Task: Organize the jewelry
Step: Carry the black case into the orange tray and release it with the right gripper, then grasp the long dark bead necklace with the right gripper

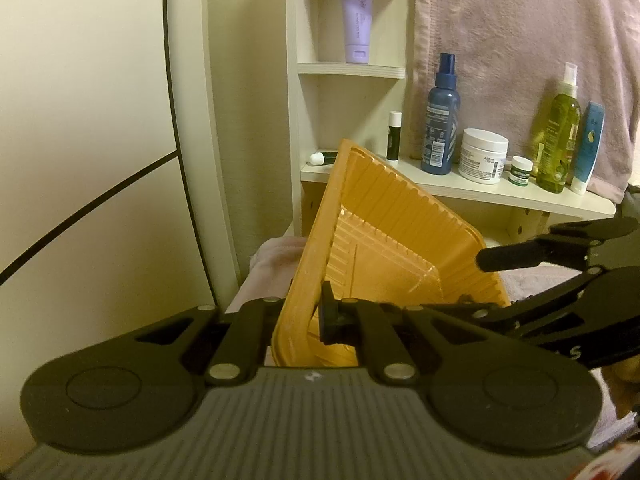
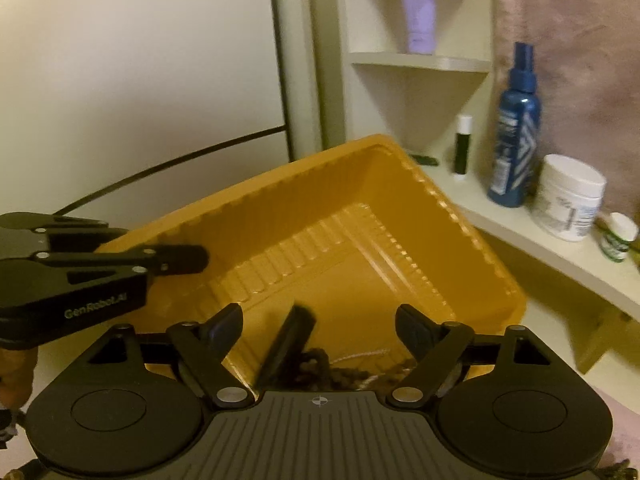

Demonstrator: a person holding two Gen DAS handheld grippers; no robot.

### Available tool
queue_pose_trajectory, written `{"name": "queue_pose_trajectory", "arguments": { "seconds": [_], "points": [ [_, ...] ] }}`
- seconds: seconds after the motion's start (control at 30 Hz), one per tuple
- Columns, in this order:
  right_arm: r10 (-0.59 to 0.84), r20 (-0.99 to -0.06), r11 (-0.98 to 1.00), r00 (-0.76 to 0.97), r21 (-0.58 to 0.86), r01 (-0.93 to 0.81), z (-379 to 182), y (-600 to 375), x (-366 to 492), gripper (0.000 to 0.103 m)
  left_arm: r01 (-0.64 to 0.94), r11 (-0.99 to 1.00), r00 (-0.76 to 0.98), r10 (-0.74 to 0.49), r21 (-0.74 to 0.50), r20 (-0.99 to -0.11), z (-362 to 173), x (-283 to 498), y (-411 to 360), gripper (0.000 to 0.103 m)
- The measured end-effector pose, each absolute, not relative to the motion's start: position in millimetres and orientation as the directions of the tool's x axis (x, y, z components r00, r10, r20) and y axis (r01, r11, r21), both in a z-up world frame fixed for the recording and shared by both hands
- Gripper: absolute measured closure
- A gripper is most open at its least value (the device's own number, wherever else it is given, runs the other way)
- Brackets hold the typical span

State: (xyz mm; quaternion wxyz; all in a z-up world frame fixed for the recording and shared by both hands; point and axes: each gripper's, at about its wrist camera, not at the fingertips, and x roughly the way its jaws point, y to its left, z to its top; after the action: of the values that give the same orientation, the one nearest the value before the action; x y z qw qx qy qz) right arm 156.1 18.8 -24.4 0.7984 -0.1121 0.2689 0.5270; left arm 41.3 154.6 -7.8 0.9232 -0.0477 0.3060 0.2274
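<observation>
Jewelry (image 2: 352, 368), dark beaded strands w/ a pale thin chain, lies at near end of orange ribbed plastic tray (image 2: 360, 240), glossy, thin-walled. Left gripper (image 1: 316, 316) clamped shut on tray's near rim, tray tilted up. Right gripper (image 2: 320, 320) jaws wide apart above jewelry, nothing pinched. Tray's far corner sits near cream shelf (image 2: 520, 236) edge; towel (image 1: 520, 60) hangs behind.

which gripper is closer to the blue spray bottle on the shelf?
Right. The right gripper hangs open over the yellow tray's shelf-side edge, below the blue spray bottle. The left gripper clamps the tray's opposite rim.
</observation>
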Motion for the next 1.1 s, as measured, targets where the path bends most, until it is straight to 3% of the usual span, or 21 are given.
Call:
{"name": "queue_pose_trajectory", "arguments": {
  "seconds": [0.3,0.77,1.1],
  "points": [
    [0.710,-0.519,0.605,0.475,0.105,-0.789,-17.2,-33.3,153.1,0.020,-0.451,0.891,0.709,0.393,0.053,-0.586,-7.5,41.9,154.0,0.097],
    [0.414,-0.583,0.903,0.699,0.164,-0.398,-66.4,-187.2,166.8,0.020,-0.453,0.889,0.707,0.403,0.066,-0.581,-7.6,42.3,151.1,0.097],
    [0.418,-0.618,0.902,0.666,0.195,-0.385,-90.1,-197.6,179.3,0.063,-0.454,0.889,0.704,0.404,0.068,-0.584,-7.7,42.9,152.4,0.096]
  ]
}}
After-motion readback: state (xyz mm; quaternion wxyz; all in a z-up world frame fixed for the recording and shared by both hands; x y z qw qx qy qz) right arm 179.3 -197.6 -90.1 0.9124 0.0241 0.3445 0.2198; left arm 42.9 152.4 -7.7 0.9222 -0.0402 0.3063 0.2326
